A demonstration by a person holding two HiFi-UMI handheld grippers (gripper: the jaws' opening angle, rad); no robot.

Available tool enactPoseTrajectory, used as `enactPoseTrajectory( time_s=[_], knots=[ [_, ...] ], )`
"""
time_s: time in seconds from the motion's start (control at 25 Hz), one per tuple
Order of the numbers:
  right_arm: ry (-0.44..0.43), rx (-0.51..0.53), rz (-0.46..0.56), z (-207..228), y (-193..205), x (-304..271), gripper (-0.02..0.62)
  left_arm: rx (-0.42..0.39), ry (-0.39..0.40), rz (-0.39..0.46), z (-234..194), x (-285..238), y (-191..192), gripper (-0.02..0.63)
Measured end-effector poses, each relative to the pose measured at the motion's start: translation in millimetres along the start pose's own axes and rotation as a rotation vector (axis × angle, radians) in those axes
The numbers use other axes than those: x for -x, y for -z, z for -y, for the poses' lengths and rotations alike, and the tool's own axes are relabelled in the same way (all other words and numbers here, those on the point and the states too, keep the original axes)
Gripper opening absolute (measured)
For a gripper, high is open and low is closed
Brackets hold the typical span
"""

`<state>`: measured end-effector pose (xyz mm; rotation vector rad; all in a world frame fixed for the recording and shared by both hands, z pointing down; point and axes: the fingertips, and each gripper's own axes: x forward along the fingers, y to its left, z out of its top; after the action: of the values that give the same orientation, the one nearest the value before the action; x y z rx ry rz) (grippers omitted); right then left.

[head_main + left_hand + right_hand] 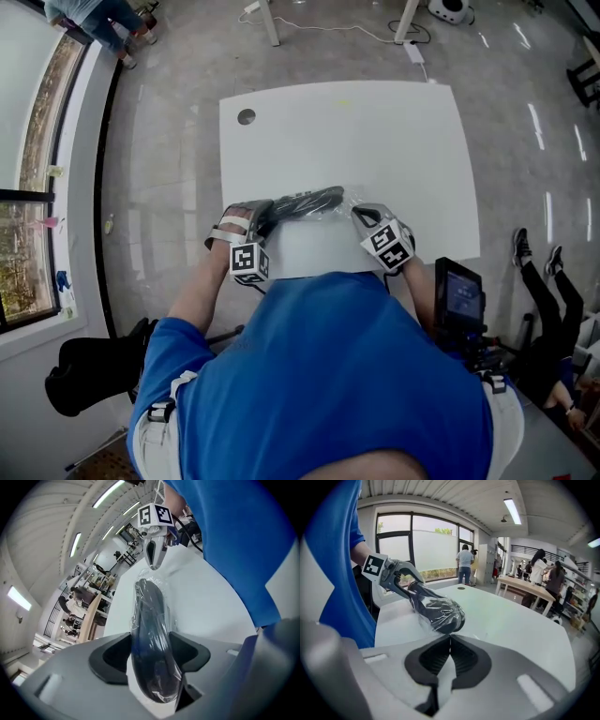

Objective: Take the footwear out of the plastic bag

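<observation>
A dark piece of footwear (305,202) wrapped in a clear plastic bag lies along the near edge of the white table (375,141). My left gripper (265,217) is at its left end. In the left gripper view its pads press both sides of the bagged footwear (152,634), so the left gripper (152,656) is shut on it. My right gripper (359,216) is at the bag's right end. In the right gripper view the jaws of the right gripper (450,641) meet on a thin film of plastic that trails from the footwear (436,609).
A round cable hole (247,116) sits in the table's far left corner. A black bag (94,375) lies on the floor at the left. A device with a screen (459,295) stands at the right, beside a person's legs (539,281).
</observation>
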<state>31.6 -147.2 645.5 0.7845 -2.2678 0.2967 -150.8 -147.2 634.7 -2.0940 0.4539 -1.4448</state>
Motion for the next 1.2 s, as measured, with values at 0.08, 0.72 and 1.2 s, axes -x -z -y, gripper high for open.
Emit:
enactPoseTrajectory(
  time_s=[0.08,0.72,1.2],
  knots=[
    [-0.022,0.06,-0.011,-4.3,2.5,-3.4,0.006,-0.021,-0.03,0.012,2.5,4.1,-1.6,0.268],
    [-0.238,0.131,0.067,-24.3,-13.7,-35.8,0.218,-0.099,-0.087,0.06,11.9,26.0,-1.3,0.261],
    [-0.229,0.202,0.088,-29.7,-24.8,-19.5,0.105,-0.076,-0.061,0.081,8.8,31.9,5.2,0.262]
  ],
)
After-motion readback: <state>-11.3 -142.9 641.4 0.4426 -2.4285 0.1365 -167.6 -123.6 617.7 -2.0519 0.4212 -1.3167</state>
